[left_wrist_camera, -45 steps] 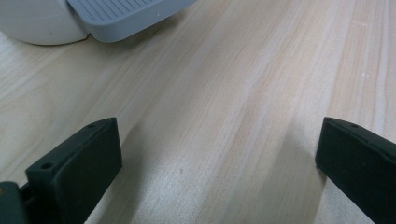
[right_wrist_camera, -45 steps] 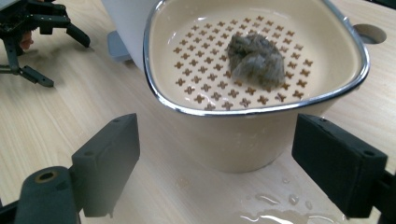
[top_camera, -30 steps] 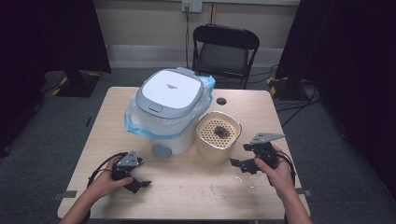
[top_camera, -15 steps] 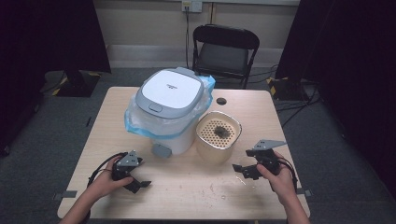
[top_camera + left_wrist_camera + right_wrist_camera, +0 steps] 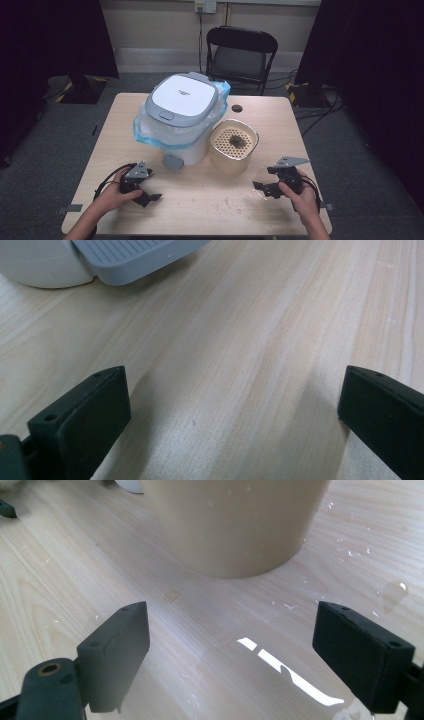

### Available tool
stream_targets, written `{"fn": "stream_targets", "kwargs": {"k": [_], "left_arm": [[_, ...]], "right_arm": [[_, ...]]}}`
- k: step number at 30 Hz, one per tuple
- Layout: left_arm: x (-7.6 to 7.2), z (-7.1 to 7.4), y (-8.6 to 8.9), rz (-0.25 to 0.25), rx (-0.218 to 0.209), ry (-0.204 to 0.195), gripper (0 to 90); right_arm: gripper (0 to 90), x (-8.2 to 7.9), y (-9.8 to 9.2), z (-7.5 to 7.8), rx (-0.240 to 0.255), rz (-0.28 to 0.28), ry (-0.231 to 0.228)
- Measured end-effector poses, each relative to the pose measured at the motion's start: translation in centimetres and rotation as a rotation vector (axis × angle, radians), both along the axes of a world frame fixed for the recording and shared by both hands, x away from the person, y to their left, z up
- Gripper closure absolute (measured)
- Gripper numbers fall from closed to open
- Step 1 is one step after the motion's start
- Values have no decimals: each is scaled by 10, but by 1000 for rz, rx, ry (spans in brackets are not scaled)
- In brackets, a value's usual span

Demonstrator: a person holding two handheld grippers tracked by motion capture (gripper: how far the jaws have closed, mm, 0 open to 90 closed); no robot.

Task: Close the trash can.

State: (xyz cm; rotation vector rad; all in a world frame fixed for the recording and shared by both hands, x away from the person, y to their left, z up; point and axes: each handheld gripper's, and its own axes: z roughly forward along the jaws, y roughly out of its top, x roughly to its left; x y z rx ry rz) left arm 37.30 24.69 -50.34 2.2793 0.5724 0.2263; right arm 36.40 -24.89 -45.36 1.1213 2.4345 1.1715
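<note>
Biggest thing on your table (image 5: 120,115) is the pedal bin (image 5: 180,117) with the blue liner, and its grey pedal (image 5: 172,161) faces you. Just right of it stands the beige perforated basket (image 5: 233,152), dark scraps inside. Your right gripper (image 5: 264,187) sits low near that basket, jaws wide apart, holding nothing. Your left gripper (image 5: 145,196) is also spread wide and empty, near the pedal.

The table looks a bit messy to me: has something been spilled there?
Yes. Water droplets and a thin wet film lie on the wooden table in front of the beige perforated basket, which holds a dark clump.
</note>
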Motion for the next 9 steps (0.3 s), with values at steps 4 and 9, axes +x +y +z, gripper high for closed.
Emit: {"fn": "stream_targets", "kwargs": {"k": [4, 9], "left_arm": [[0, 0, 0, 0, 0, 0, 0], [0, 0, 0, 0, 0, 0, 0]], "right_arm": [[145, -2, -4, -4, 6, -8, 3], [145, -5, -8, -7, 14, -13, 5]]}}
